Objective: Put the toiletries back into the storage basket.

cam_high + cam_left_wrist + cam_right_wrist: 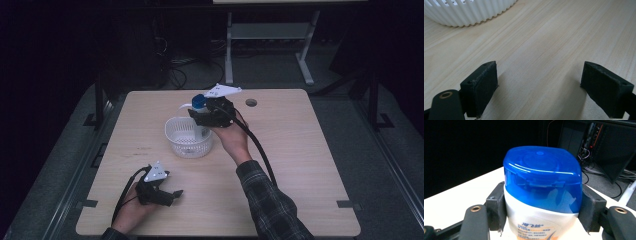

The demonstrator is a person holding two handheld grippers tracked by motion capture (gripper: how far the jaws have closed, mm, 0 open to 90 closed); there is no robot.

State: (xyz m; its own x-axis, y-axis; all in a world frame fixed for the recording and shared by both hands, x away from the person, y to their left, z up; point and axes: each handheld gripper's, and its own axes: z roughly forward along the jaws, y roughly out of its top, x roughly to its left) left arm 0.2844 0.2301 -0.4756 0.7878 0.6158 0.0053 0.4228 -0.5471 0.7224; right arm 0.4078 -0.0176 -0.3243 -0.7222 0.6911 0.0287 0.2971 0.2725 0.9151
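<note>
A white bottle with a blue cap [541,185] is clamped between the pads of my right gripper [541,212], just under the cap. In the high view the right gripper [202,111] holds the bottle [198,103] upright over the far right rim of a white ribbed basket [188,145], its lower part down inside. My left gripper [170,194] rests low on the table near the front left. Its jaws stand wide apart over bare wood in the left gripper view [539,85], with the basket's wall [466,12] ahead.
The light wooden table [300,150] has a round cable hole [251,102] near its far edge. Beyond it stand a dark floor with cables and a desk frame [270,45]. Black cables trail from both grippers.
</note>
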